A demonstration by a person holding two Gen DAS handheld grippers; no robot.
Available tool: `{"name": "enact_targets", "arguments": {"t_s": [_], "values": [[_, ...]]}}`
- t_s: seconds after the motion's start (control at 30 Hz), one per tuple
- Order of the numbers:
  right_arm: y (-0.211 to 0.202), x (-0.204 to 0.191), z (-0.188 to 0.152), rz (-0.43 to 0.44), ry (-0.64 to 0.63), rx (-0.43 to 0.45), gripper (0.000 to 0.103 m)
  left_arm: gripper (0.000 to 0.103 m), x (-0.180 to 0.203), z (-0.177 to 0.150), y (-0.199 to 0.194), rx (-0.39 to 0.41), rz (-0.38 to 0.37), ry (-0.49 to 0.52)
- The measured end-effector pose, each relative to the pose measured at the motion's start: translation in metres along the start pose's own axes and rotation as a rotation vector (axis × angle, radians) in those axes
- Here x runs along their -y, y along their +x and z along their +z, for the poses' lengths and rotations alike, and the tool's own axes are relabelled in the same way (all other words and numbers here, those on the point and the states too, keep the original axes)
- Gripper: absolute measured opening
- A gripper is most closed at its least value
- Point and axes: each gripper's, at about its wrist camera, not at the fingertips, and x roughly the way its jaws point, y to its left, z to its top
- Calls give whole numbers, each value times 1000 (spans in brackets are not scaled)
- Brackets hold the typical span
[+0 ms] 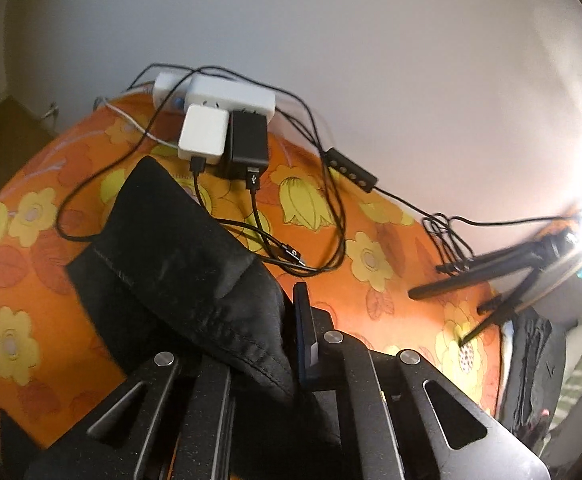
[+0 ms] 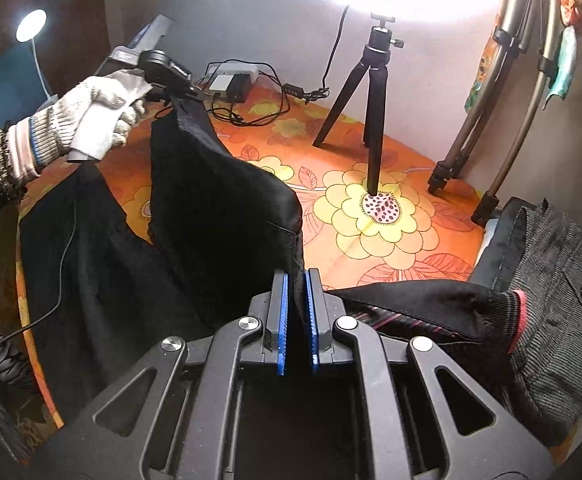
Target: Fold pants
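Both grippers' jaws clamp the black pants (image 2: 219, 184) above the floral cloth (image 2: 371, 248).

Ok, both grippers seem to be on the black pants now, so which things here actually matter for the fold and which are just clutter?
For the fold:
black pants
left gripper
right gripper
orange floral cloth

Just lying about:
power strip with chargers
cables
black tripod
grey garment
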Motion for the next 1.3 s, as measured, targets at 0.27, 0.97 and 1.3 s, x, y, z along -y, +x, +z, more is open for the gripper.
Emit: {"name": "enact_targets", "arguments": {"t_s": [0.27,0.97,1.3], "values": [[-45,-29,-5,-37,-39,10,9,5,-11,-27,-70,44,-15,50],[-87,-150,-126,-115,-119,-77,6,5,-122,-208,-154,-5,-14,-51],[-89,-153,-149,-77,-39,-101,3,5,-137,-228,-159,-14,-31,-4]]}}
